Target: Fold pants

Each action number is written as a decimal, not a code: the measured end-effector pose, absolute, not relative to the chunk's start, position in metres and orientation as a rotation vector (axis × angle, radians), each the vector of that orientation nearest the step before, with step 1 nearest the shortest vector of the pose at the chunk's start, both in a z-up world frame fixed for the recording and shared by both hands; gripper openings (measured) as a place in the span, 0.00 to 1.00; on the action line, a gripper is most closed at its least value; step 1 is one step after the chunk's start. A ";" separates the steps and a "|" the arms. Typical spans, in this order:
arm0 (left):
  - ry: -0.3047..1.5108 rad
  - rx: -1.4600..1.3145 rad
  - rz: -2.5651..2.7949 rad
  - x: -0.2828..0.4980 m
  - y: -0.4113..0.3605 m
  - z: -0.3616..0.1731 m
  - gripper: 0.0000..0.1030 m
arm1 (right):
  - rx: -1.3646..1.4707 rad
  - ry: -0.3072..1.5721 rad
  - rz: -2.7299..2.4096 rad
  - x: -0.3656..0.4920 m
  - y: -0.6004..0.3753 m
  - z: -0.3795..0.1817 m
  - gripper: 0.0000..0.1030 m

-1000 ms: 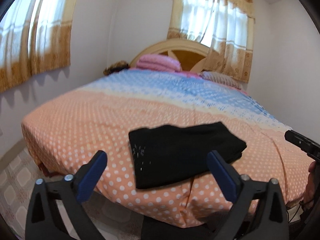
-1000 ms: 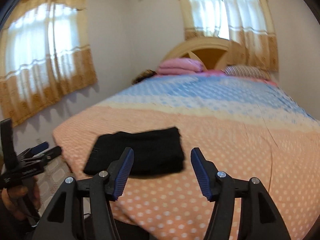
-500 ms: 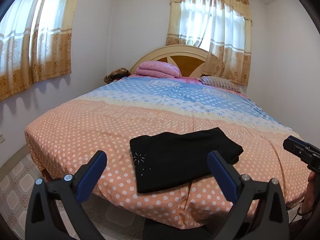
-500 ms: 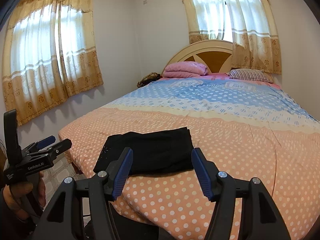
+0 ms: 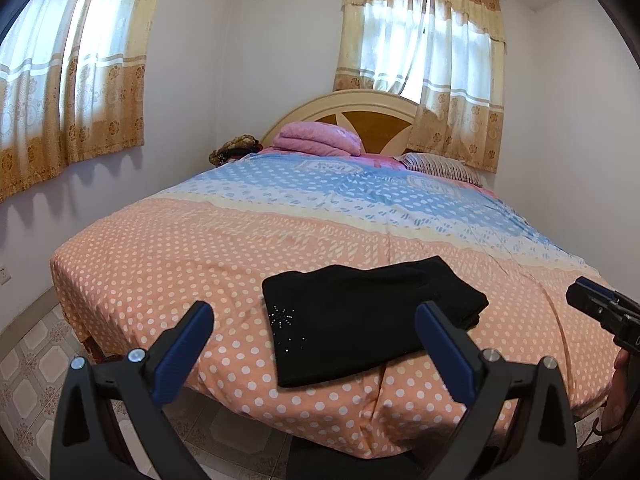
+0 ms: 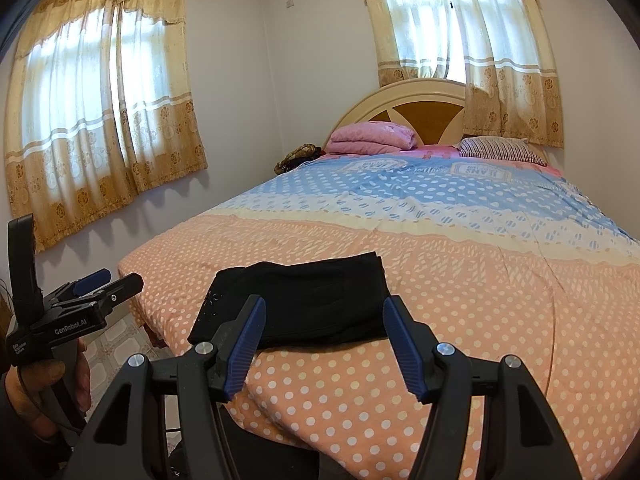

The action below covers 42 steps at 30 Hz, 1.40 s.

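left gripper [image 5: 314, 326] spread wide, clasping nothing, held off the near edge of the bed [image 5: 168, 248]. right gripper [image 6: 324, 330] likewise gaping and empty, just short of that same edge. folded black pants [image 5: 368, 316] flat on the orange dotted cover close to the near edge, clear of both sets of fingers. farther back, blue dotted stretch, then pink folded blanket [image 5: 320, 140] and striped pillow [image 5: 440, 166] against the headboard [image 5: 376, 100].

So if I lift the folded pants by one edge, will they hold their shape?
Probably not. The pants look like soft black fabric in loose layers, so they would likely droop and unfold. They seem light, lying flat on the bedspread. Pushed, they may bunch rather than slide.
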<state>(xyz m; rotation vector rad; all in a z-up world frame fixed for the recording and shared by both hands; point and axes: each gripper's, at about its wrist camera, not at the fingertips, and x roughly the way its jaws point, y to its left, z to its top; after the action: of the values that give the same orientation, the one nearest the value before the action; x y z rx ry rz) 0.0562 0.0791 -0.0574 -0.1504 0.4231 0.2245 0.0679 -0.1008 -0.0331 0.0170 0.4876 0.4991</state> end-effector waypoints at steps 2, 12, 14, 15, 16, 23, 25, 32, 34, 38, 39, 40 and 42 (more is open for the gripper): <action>0.424 -0.150 0.226 0.056 0.079 -0.057 1.00 | 0.017 0.487 0.500 0.068 -0.100 -0.033 0.61; 0.428 -0.151 0.228 0.056 0.080 -0.058 1.00 | 0.012 0.487 0.503 0.066 -0.096 -0.035 0.61; 0.430 -0.151 0.229 0.055 0.081 -0.058 1.00 | 0.012 0.488 0.503 0.066 -0.095 -0.035 0.61; 0.430 -0.151 0.230 0.055 0.081 -0.058 1.00 | 0.012 0.487 0.502 0.066 -0.095 -0.035 0.61; 0.429 -0.152 0.230 0.055 0.081 -0.058 1.00 | 0.012 0.486 0.503 0.066 -0.095 -0.035 0.61; 0.431 -0.152 0.228 0.055 0.081 -0.059 1.00 | 0.008 0.483 0.507 0.066 -0.095 -0.036 0.61; 0.434 -0.147 0.225 0.055 0.081 -0.059 1.00 | 0.004 0.481 0.508 0.065 -0.095 -0.037 0.61; 0.417 -0.124 0.219 0.054 0.078 -0.055 1.00 | 0.001 0.481 0.507 0.065 -0.094 -0.038 0.61; 0.411 -0.115 0.221 0.053 0.076 -0.054 1.00 | 0.001 0.481 0.507 0.065 -0.093 -0.038 0.61; 0.412 -0.115 0.216 0.054 0.073 -0.052 1.00 | 0.000 0.481 0.507 0.065 -0.093 -0.038 0.61; 0.415 -0.117 0.217 0.055 0.073 -0.052 1.00 | -0.002 0.481 0.507 0.065 -0.092 -0.038 0.61; 0.417 -0.118 0.220 0.055 0.074 -0.052 1.00 | -0.004 0.481 0.508 0.065 -0.093 -0.040 0.61; 0.429 -0.122 0.219 0.057 0.075 -0.054 1.00 | -0.009 0.481 0.511 0.065 -0.094 -0.041 0.61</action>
<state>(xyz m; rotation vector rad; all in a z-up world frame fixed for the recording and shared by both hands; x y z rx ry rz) 0.0570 0.0746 -0.0537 -0.1222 0.4295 0.2187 0.0646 -0.0939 -0.0408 -0.0091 0.4810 0.5106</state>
